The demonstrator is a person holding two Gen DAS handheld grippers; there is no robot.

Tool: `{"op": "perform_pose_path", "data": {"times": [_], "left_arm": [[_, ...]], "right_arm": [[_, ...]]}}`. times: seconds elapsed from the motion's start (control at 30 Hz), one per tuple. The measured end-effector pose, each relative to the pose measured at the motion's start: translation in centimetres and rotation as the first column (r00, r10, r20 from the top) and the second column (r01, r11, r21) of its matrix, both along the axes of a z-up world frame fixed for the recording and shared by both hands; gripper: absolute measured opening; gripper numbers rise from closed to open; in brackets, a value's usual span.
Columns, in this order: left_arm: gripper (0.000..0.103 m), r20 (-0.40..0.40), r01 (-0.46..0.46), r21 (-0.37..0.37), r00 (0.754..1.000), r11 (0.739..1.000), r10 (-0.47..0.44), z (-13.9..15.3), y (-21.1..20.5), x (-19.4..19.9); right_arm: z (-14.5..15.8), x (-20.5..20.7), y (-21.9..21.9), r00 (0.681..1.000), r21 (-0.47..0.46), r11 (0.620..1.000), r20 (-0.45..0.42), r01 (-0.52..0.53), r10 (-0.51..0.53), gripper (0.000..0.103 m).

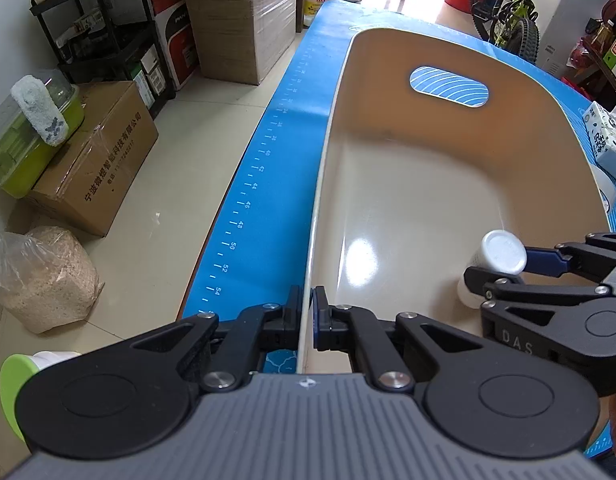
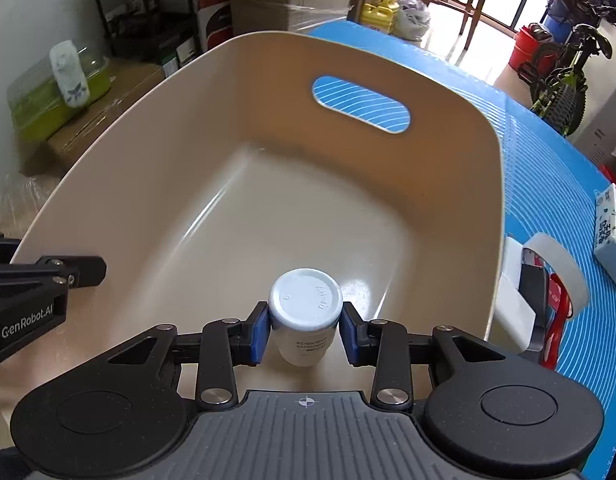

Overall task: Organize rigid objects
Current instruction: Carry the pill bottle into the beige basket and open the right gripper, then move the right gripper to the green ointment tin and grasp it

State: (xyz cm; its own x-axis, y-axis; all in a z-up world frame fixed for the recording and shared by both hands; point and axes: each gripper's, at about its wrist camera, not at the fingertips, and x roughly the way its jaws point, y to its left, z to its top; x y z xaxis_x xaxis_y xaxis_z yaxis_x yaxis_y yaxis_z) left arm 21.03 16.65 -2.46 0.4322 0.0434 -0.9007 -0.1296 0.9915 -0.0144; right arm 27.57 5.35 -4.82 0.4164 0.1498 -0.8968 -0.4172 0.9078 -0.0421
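Observation:
A beige plastic bin (image 1: 448, 52) (image 2: 155, 92) with a handle slot stands on the blue mat. My left gripper (image 1: 306, 316) is shut on the bin's near-left rim, one pad on each side of the wall. My right gripper (image 2: 305, 334) is shut on a small white bottle (image 2: 305, 308) and holds it upright inside the bin, low over the floor near the front. The bottle also shows in the left wrist view (image 1: 498, 258), held by my right gripper (image 1: 504, 272). The left gripper shows at the left edge of the right wrist view (image 2: 87, 270).
The blue mat (image 1: 267, 152) (image 2: 548, 168) runs along the table's left edge above the floor. A roll of white tape (image 2: 564, 268), a white box (image 2: 512, 300), a red item and a tissue pack (image 2: 612, 236) lie right of the bin. A green-capped object (image 1: 15, 376) sits at lower left.

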Motion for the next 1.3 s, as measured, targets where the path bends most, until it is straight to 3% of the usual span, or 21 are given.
{"op": "perform_pose_path", "data": {"times": [0.23,0.47,0.77,0.93,1.3], "left_arm": [[0.006,0.0,0.0,0.001,1.0,1.0,0.0,0.0,0.0,0.0],[0.006,0.0,0.0,0.003,1.0,1.0,0.0,0.0,0.1,0.0],[0.007,0.0,0.0,0.004,1.0,1.0,0.0,0.0,0.0,0.0],[0.007,-0.001,0.0,0.006,1.0,1.0,0.0,0.0,0.2,-0.1],[0.007,-0.001,-0.001,0.007,1.0,1.0,0.001,0.0,0.2,-0.1]], "right_arm": [[0.7,-0.3,-0.6,0.999,0.036,0.999,0.033,-0.017,0.015,0.053],[5.1,-1.6,-3.2,0.99,0.123,0.992,0.138,0.001,-0.018,0.056],[9.3,-3.8,-9.9,0.95,0.173,0.981,0.282,0.083,-0.13,0.063],[7.9,-4.4,-14.9,0.934,0.151,0.97,0.277,0.189,-0.225,0.065],[0.2,-4.6,-20.3,0.924,0.081,0.934,0.135,0.349,-0.357,0.065]]}}
